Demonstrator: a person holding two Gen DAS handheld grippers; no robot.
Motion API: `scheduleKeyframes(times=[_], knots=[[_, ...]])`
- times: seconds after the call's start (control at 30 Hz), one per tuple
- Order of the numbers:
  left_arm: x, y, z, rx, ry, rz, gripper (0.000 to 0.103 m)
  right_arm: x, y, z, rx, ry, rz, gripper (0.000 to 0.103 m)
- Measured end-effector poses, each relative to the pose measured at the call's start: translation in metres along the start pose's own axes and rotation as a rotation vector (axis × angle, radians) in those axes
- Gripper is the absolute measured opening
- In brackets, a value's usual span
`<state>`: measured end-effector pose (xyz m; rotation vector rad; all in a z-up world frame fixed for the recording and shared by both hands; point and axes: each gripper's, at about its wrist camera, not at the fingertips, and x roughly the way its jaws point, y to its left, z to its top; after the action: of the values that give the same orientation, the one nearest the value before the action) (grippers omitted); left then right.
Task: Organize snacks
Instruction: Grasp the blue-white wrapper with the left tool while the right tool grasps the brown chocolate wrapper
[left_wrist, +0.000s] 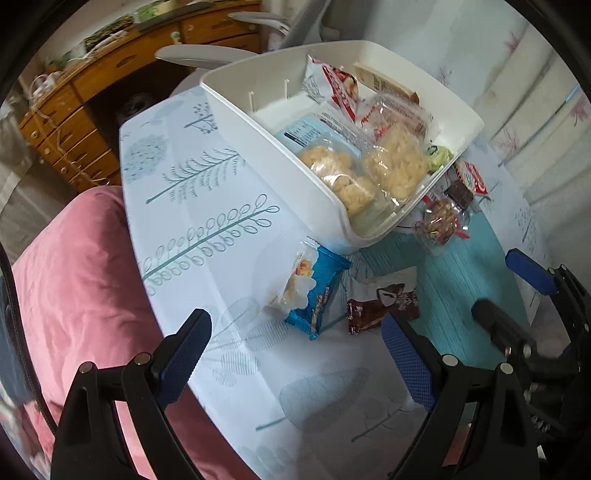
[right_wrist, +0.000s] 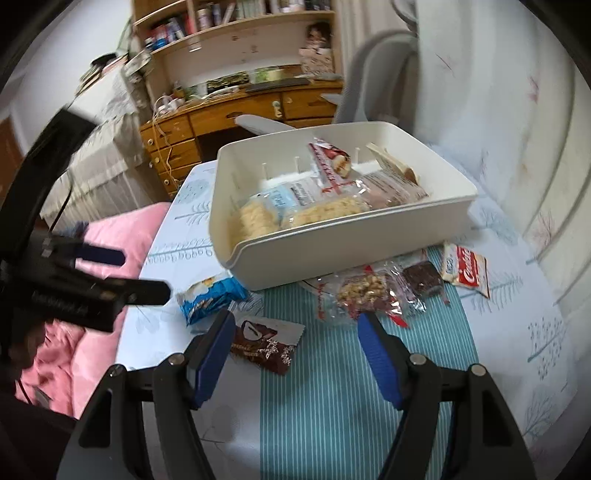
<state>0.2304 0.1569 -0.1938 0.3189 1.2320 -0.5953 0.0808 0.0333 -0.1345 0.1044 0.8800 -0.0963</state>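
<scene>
Left gripper and right gripper: fingers spread, grasping nothing. Blue packet and brown packet lie below the white bin.

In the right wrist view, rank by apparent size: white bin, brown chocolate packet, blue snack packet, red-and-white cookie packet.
1. white bin
2. brown chocolate packet
3. blue snack packet and red-and-white cookie packet: too alike to rank.
</scene>
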Motion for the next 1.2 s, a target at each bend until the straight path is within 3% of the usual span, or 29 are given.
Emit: scheduleKeyframes(times=[0.27,0.6,0.8,1.0,1.07,1.2], knots=[[0.039,0.01,0.009,0.022,0.032,0.023,0.093,0.014,0.031,-0.015,-0.118,-0.012,0.023,0.069],[0.073,0.016,0.012,0.016,0.052,0.002,0.092,0.049,0.058,-0.027,-0.232,0.042,0.002,0.065],[0.086,0.013,0.014,0.027,0.05,-0.004,0.082,0.065,0.06,-0.032,-0.233,0.072,-0.01,0.063],[0.092,0.004,0.017,0.054,0.042,-0.018,0.066,0.074,0.06,-0.03,-0.237,0.085,-0.013,0.059],[0.093,0.001,0.018,0.062,0.03,-0.014,0.055,0.077,0.059,-0.03,-0.236,0.09,-0.012,0.058],[0.09,-0.005,0.019,0.062,0.021,-0.008,0.041,0.084,0.06,-0.03,-0.244,0.111,0.003,0.054]])
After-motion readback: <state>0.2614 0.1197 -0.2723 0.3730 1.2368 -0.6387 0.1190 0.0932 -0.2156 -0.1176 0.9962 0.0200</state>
